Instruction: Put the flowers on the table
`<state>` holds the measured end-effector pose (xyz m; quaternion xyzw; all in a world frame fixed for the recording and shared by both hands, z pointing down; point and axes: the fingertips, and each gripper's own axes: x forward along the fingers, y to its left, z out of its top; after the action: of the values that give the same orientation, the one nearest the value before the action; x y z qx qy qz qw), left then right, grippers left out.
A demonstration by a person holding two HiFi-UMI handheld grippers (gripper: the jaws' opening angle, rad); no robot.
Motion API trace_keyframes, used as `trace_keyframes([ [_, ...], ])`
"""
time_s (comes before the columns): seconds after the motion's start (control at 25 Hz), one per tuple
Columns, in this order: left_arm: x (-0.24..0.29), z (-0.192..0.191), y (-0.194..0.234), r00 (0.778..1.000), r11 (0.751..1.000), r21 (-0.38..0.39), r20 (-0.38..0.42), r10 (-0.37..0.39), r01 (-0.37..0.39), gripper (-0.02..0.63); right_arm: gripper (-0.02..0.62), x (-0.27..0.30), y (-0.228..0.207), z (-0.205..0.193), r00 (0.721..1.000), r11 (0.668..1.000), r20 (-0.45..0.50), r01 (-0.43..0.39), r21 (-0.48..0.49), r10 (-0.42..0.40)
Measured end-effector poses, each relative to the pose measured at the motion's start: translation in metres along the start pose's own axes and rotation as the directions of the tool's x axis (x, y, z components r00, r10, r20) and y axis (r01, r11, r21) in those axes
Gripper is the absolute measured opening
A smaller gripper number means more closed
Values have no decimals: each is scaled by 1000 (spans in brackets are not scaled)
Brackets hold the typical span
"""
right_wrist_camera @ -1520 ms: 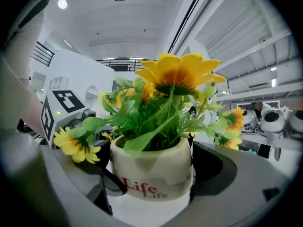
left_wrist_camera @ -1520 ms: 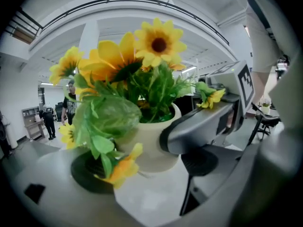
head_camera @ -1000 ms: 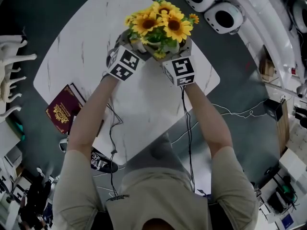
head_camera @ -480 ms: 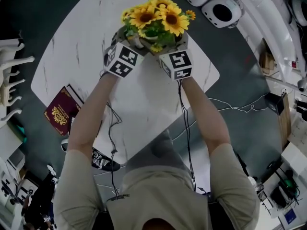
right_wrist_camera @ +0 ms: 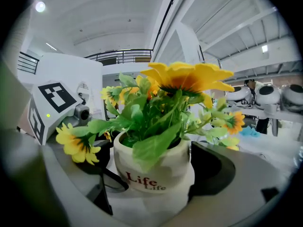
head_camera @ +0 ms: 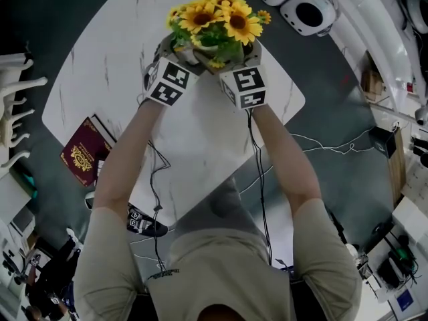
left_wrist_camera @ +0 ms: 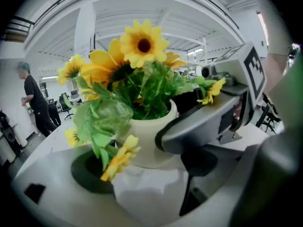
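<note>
Flowerpot (right_wrist_camera: 154, 169) with yellow flowers (head_camera: 217, 20) was held over the far part of the white table (head_camera: 200, 139), the left gripper (head_camera: 172, 57) and right gripper (head_camera: 249, 57) each clasping its wall.

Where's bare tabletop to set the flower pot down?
Bare marble table left of the flower pot, down to the red booklet; also the middle stretch toward the near corner. Crowded: the booklet's edge and the far corner under the pot.
</note>
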<state>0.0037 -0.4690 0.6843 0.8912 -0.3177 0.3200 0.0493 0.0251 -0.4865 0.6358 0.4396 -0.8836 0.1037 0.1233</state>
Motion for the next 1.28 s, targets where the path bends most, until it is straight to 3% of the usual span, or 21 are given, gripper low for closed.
trace_keyframes([
  [0.28,-19,-8,0,999,997,-66,-23,45,-47,411,535,-23,7,-7,998,1000,-69,14,-28,-16],
  [0.56,-57,10,5,994,984,-145,23,105,-100,410,534,-60,10,10,996,998,-71,55,-16,-56],
  [0.72,-84,29,-3,992,985,-137,55,115,-106,350,531,-78,16,34,997,997,-49,66,-27,-67],
  [0.96,-136,67,-15,980,982,-131,122,154,-138,301,363,-123,20,91,991,991,50,128,-36,-126],
  [1.08,-176,100,-16,952,971,-112,202,229,-209,195,301,-149,25,121,985,987,91,154,-52,-149],
  [1.28,-235,141,-25,917,962,-137,295,268,-236,179,206,-198,46,171,973,985,170,167,-45,-158],
])
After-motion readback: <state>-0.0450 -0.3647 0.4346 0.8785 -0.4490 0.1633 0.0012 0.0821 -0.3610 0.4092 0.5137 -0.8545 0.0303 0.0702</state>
